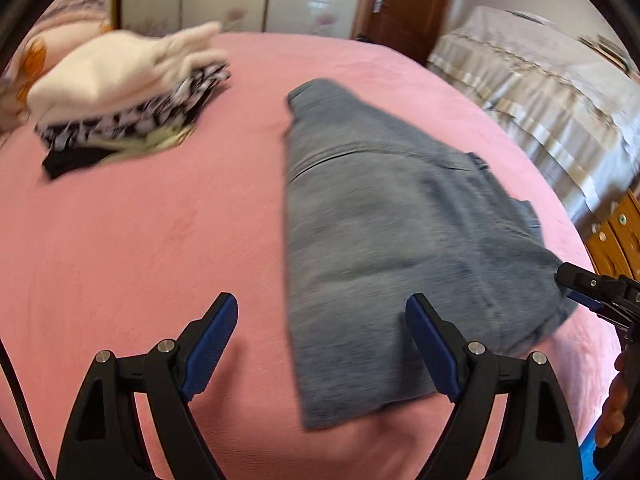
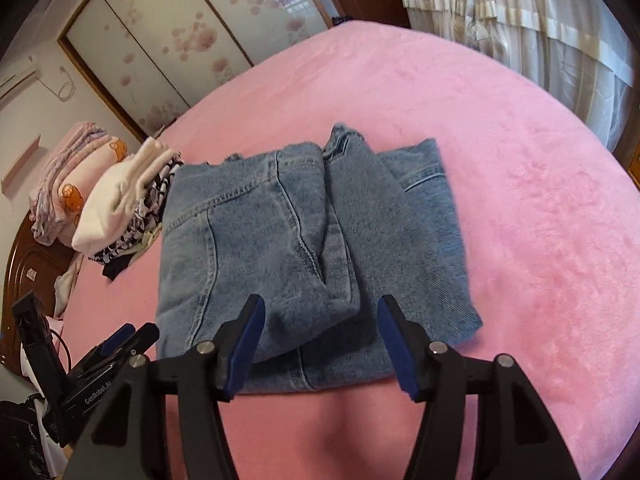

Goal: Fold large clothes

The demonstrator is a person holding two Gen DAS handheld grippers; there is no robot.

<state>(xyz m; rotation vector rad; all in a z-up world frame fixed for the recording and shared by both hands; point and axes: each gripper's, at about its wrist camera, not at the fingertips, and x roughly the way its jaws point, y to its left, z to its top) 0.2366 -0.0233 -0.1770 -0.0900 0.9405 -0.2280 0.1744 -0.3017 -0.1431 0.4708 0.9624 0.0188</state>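
Right tongs: the right gripper (image 2: 320, 344) stands with its jaws parted and nothing pinched; the near hem of the folded jeans (image 2: 304, 240) lies between and just beyond the blue pads (image 2: 244, 352), untouched.
Left tongs: the left gripper (image 1: 320, 348) is spread wide and empty, hovering over the near left edge of the jeans (image 1: 400, 240); one finger sits over bare pink cover, the other over denim.
Where the jeans lie: flat on the pink bed cover (image 2: 540, 240), folded into a thick block, straight ahead of the right tongs.
Long axis: runs away from the tongs, near hem to far waistband.
Nearer hand: the right, judged from how centred the denim sits before it.
Right view only: seams, layered folds and square outline, sharp.
Left view only: blurred, yet it shows the right gripper's (image 1: 592, 292) tip at the jeans' right corner.
Farther off: a stack of folded clothes (image 2: 128, 208) to the left, near the jeans' far left corner.
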